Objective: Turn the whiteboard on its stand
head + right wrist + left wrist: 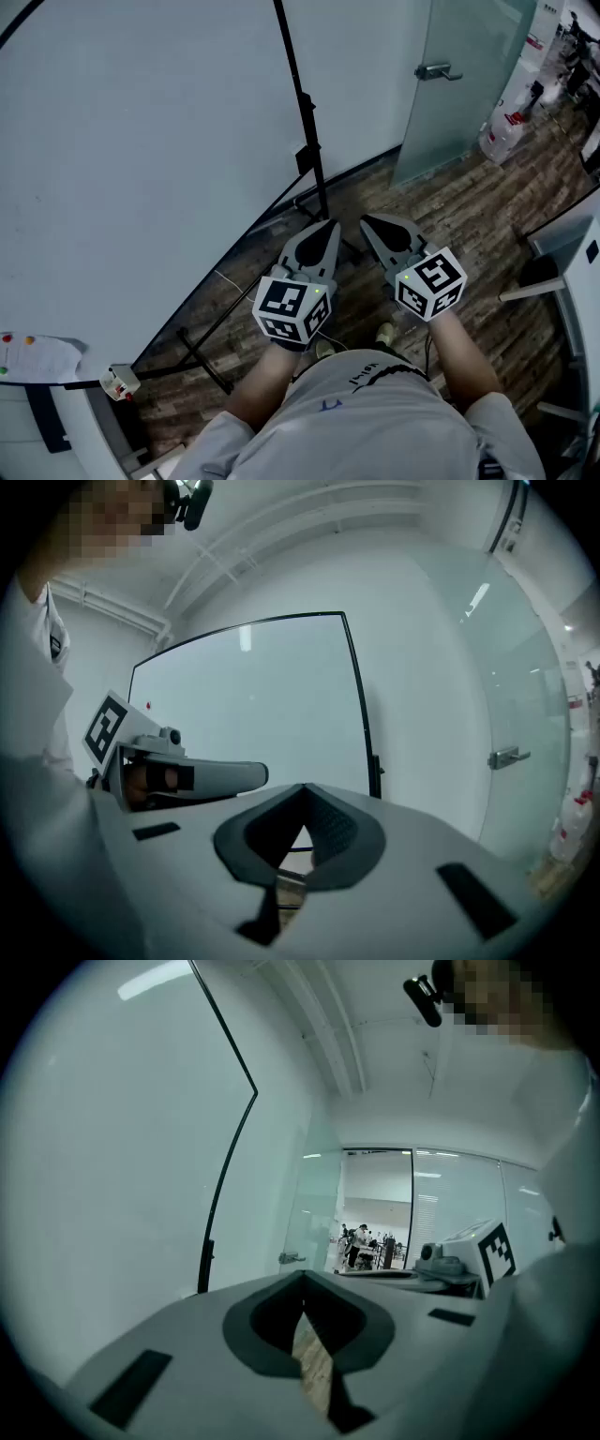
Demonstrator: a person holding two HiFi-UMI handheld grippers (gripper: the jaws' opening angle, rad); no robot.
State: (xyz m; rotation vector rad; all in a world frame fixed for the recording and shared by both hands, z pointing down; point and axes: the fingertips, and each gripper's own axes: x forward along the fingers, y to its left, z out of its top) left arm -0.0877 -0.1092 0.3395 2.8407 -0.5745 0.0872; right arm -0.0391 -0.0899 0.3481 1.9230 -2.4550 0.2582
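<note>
The whiteboard (141, 159) fills the left of the head view, its black right frame edge (302, 112) running down to the stand's black legs (202, 352) on the floor. My left gripper (328, 227) and right gripper (367, 225) hang side by side in front of the person, just right of the board's lower corner and touching nothing. Both are shut with nothing between the jaws. The left gripper view has the board (112, 1147) to its left and the left gripper (303, 1277) closed. The right gripper view faces the board (253, 696) over the closed right gripper (305, 789).
A frosted glass door with a metal handle (439, 71) stands behind the board's right side. White bags (506, 131) lie on the wooden floor (469, 216) at the back right. White furniture (572, 272) is at the right. A small eraser (118, 382) sits at the board's lower left.
</note>
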